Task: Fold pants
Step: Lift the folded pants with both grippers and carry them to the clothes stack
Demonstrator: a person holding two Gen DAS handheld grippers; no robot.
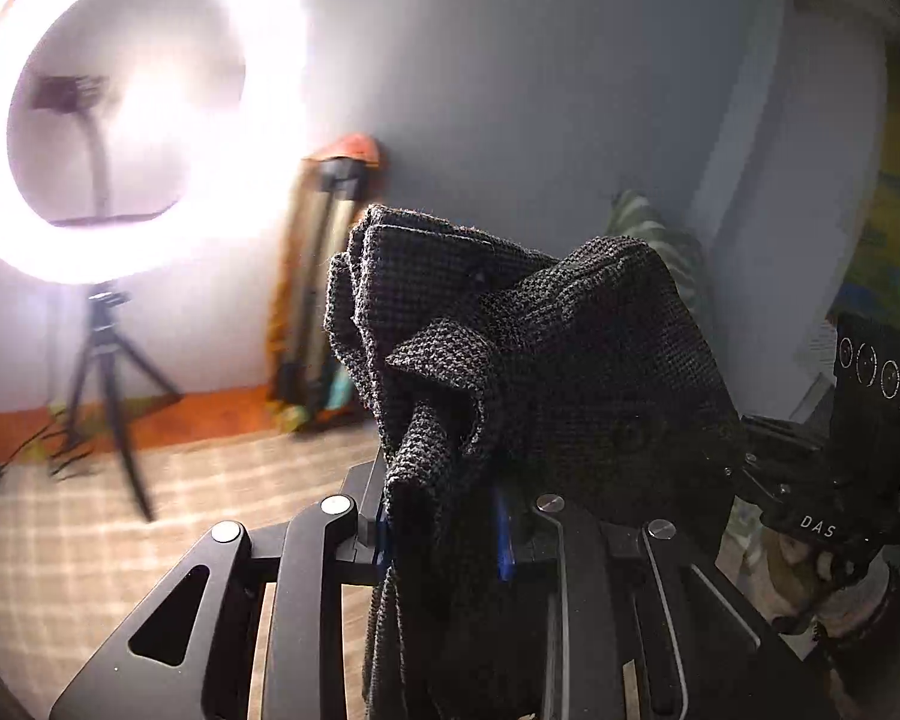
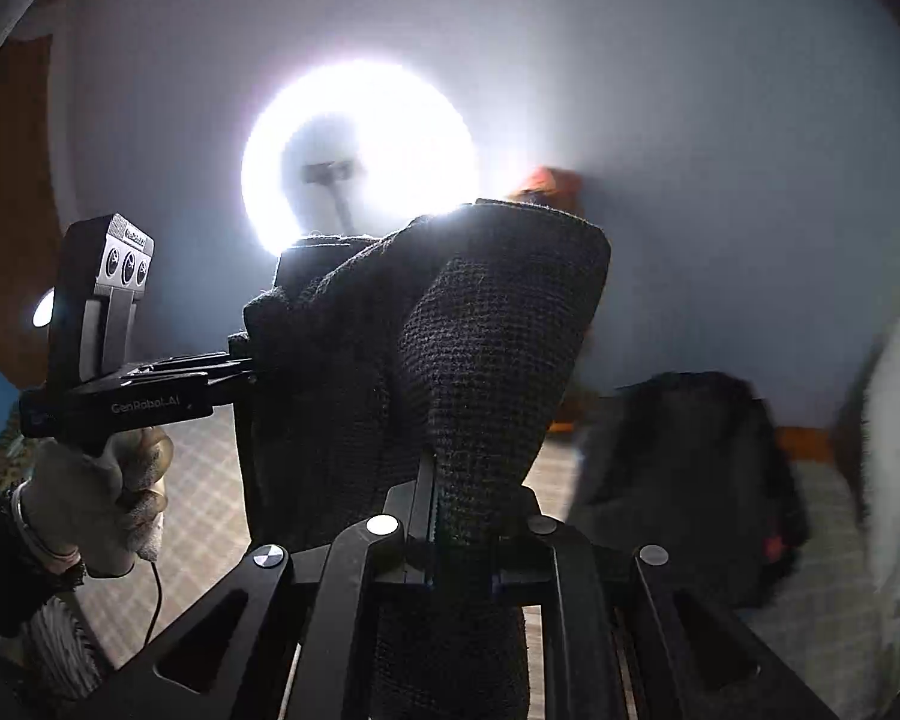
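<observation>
The left gripper was clamped on the dark pants, cloth bunched above its fingers and hanging below. The right gripper pinched the same garment just beside it, level. Beyond the pants stood the ring light.
</observation>
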